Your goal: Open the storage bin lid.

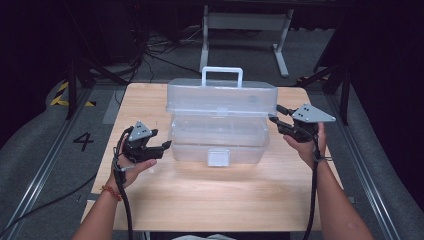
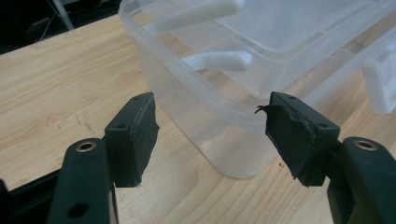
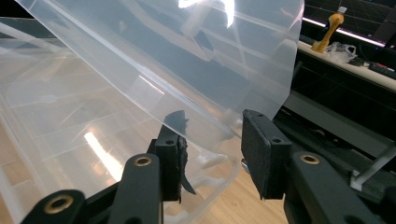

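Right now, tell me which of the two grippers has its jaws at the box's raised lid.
The right gripper: its open jaws sit astride the clear lid edge. The left gripper is open too, lower, beside the box's base.

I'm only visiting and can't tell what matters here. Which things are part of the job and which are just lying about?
In use, likely:
clear plastic storage box with white handle
left gripper, open
right gripper, open
pale wooden table

Just lying about:
white metal stand
yellow bottle-like object
floor cables
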Motion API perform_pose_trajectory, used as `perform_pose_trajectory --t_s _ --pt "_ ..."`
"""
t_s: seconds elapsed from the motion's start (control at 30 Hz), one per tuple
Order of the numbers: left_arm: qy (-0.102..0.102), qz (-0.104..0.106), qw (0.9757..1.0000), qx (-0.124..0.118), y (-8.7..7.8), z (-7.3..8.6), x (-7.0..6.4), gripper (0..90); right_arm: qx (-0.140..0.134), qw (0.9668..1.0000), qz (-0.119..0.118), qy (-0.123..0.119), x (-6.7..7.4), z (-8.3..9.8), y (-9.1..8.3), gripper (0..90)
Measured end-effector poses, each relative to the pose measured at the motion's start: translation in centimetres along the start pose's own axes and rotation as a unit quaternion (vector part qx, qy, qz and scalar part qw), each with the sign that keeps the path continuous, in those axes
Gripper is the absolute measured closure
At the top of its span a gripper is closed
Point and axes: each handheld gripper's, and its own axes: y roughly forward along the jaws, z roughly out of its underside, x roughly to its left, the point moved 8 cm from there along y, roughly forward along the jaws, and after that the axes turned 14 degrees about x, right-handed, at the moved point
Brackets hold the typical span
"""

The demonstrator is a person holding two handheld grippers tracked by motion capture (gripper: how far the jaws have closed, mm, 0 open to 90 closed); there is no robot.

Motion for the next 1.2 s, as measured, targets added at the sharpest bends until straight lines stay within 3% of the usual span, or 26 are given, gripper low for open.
perform_pose_trajectory --t_s 0.1,0.3,0.67,0.97,1.2 --pt "0.011 -0.009 0.9999 0.003 -0.1 0.0 0.0 34.3 -0.004 1.0 0.004 0.006 -0.1 -0.2 0.0 62.1" --pt "0.008 -0.004 0.9999 -0.013 -0.5 -0.6 -0.3 34.7 -0.013 0.9997 0.016 0.013 -0.5 -0.7 0.1 63.4" --pt "0.003 -0.008 0.9998 -0.019 -0.5 -1.3 0.1 34.3 -0.013 0.9992 0.037 0.011 -1.2 -1.8 0.2 65.2" --pt "0.003 -0.013 0.9999 -0.006 0.3 -1.6 0.1 34.8 -0.015 0.9988 0.035 0.03 -1.7 -2.5 0.4 65.9" --pt "0.003 -0.012 0.9999 -0.003 0.4 -1.6 0.2 35.5 -0.01 0.9983 0.054 0.019 -2.2 -3.2 0.5 67.4"
